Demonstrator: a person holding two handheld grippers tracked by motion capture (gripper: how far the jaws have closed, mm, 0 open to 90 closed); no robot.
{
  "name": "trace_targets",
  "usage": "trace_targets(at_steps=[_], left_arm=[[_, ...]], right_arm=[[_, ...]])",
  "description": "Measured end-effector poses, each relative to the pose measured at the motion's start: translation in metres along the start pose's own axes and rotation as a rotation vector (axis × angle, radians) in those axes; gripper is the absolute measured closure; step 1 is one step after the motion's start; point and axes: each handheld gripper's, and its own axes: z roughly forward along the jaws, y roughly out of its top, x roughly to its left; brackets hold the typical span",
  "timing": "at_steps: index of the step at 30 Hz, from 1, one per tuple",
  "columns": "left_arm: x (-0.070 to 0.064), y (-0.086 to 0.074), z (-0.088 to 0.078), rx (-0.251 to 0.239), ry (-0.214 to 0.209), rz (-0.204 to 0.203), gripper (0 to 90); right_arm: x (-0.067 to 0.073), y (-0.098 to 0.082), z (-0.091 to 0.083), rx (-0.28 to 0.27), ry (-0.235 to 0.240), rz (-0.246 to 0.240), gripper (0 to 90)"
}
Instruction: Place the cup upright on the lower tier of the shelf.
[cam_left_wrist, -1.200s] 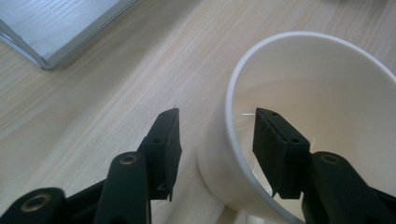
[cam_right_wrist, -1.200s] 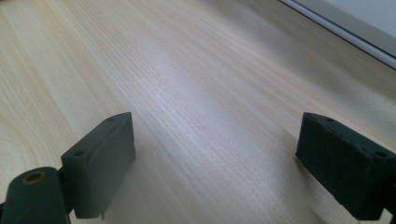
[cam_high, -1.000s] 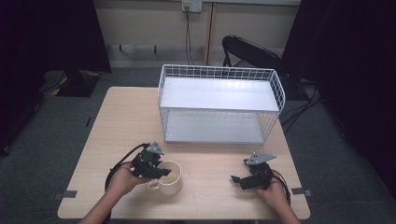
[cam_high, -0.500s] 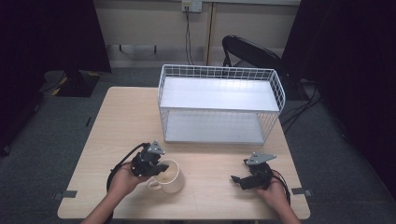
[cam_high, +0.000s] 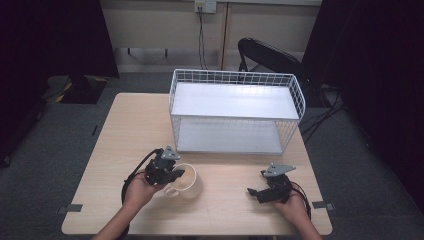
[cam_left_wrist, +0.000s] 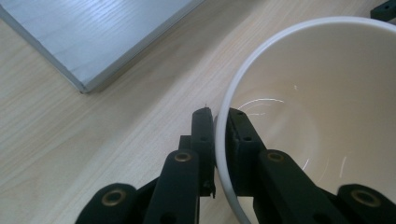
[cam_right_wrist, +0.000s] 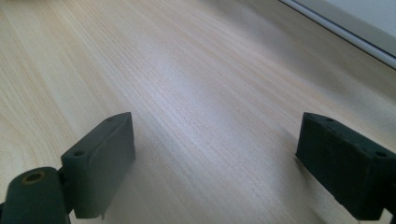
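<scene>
The cream mug (cam_high: 189, 181) stands upright on the table (cam_high: 130, 130), mouth facing up, near the front edge and left of its middle. Its handle (cam_high: 171, 191) sticks out toward the front-left corner. In the left gripper view the mug's rim (cam_left_wrist: 224, 140) runs between the two black jaws: one jaw is outside the wall, the other inside the cup, and both press on the wall. The left gripper (cam_high: 172, 175) has just closed and is clenched on the mug's rim on the side facing the table's left edge, with the person's left hand (cam_high: 136, 191) behind it. The right gripper (cam_high: 254, 191) rests near the front right corner, well apart from the mug, its jaws released and wide with bare tabletop between them. The white wire rack (cam_high: 235, 112) stands toward the back edge, behind both grippers.
</scene>
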Motion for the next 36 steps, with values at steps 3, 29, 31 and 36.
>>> trace_targets(at_steps=[3,29,31,36], left_arm=[[0.0,0.003,0.004,-0.015,0.007,-0.012,83.3],[-0.003,0.029,0.032,-0.057,0.062,-0.056,83.4],[-0.003,0.031,0.033,-0.064,0.07,-0.058,83.4],[-0.004,0.037,0.037,-0.079,0.078,-0.063,83.4]], right_arm=[[0.0,0.0,0.0,0.0,0.0,0.0,10.7],[0.0,0.0,0.0,0.0,0.0,0.0,10.7],[0.0,0.0,0.0,0.0,0.0,0.0,10.7],[0.0,0.0,0.0,0.0,0.0,0.0,10.7]])
